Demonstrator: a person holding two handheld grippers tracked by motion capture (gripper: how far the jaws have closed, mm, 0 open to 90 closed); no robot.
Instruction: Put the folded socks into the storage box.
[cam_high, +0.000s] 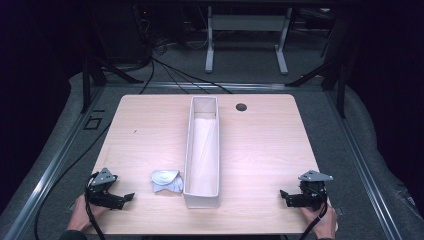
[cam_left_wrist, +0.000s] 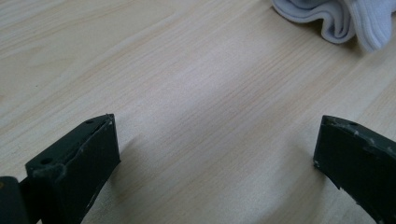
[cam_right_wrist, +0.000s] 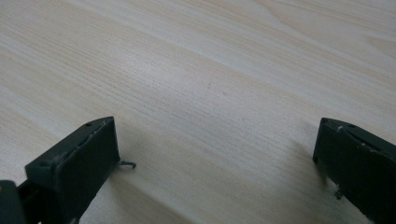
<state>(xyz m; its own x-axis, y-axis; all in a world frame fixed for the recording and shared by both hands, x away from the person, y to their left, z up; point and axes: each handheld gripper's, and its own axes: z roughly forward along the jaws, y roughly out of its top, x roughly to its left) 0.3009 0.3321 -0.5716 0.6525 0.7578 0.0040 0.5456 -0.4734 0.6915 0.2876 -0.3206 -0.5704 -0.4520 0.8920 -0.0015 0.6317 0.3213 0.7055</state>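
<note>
A white cloth (cam_high: 165, 181) lies crumpled on the desk (cam_high: 260, 145), just beside the long white box (cam_high: 202, 200), which looks empty; left hand-held gripper (cam_high: 126, 198) nearest, jaws wide, holding nothing; likely best to close low over a thick fold; right hand-held gripper (cam_high: 285, 196) well apart, also wide.

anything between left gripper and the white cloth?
Nothing: bare tabletop between the left gripper and the white cloth, clear in the left gripper view; the high view agrees.
</note>
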